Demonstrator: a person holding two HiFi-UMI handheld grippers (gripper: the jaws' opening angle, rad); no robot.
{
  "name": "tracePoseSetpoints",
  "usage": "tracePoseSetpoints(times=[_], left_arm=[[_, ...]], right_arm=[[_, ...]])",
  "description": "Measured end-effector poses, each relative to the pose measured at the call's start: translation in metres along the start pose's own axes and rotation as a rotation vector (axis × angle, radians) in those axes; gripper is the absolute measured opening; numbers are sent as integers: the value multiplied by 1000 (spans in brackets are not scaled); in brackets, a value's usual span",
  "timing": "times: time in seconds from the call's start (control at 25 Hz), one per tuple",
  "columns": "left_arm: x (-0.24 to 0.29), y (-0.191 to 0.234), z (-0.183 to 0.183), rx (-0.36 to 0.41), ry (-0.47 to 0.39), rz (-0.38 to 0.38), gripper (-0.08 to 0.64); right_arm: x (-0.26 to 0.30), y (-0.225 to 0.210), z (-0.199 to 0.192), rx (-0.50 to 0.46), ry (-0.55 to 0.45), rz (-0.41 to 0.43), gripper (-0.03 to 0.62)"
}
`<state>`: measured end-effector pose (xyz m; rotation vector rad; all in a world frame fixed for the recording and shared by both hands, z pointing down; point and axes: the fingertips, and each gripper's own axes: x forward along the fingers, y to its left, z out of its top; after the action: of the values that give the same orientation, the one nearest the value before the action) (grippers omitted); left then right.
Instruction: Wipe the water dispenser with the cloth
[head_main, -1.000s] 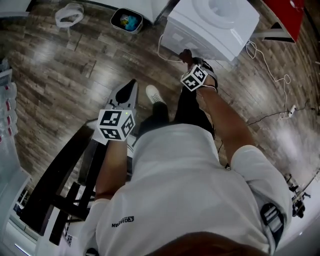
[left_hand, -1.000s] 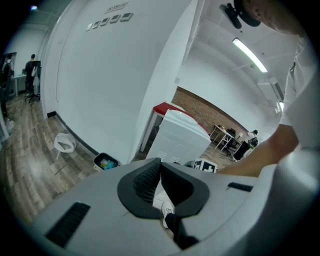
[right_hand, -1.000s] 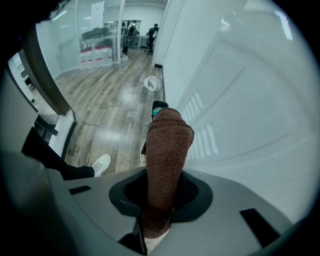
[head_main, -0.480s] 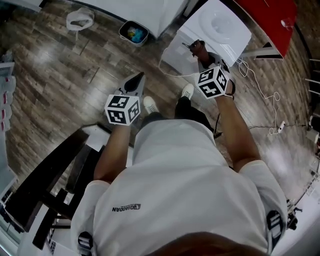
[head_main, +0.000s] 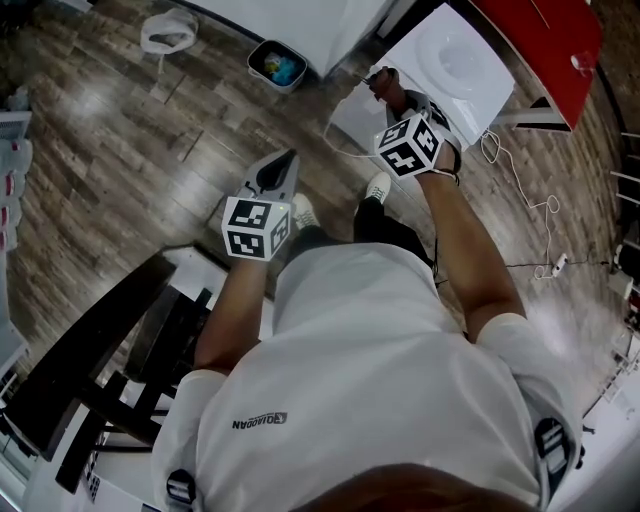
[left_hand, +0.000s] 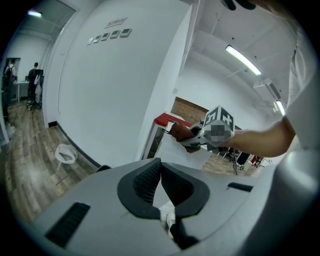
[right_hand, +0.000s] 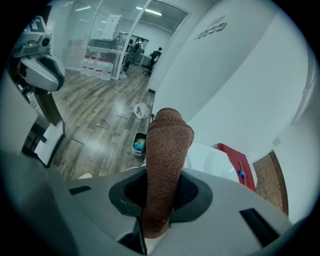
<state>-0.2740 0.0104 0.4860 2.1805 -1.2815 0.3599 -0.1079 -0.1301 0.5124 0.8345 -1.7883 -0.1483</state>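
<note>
The water dispenser (head_main: 455, 55), stood on the floor (head_main: 130, 170) just ahead, seems about to be wiped: the brown cloth (right_hand: 165, 150) is gripped in the right tongs (right_hand: 164, 192) near its front edge, the left tongs (left_hand: 160, 175) are closed on nothing, and firm contact is needed next.

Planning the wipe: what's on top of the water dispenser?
On the dispenser, only its round well shows. The right gripper, shut on the cloth, hides its near edge.
</note>
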Motion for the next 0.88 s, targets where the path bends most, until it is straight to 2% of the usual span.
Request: tracePoseSetpoints(times=[0.56, 0.88], left_arm=[[6, 6, -18, -56, 22, 43, 1], [16, -1, -32, -91, 63, 50, 0]], right_arm=[[79, 50, -25, -37, 84, 45, 72], [142, 93, -66, -58, 156, 99, 72]])
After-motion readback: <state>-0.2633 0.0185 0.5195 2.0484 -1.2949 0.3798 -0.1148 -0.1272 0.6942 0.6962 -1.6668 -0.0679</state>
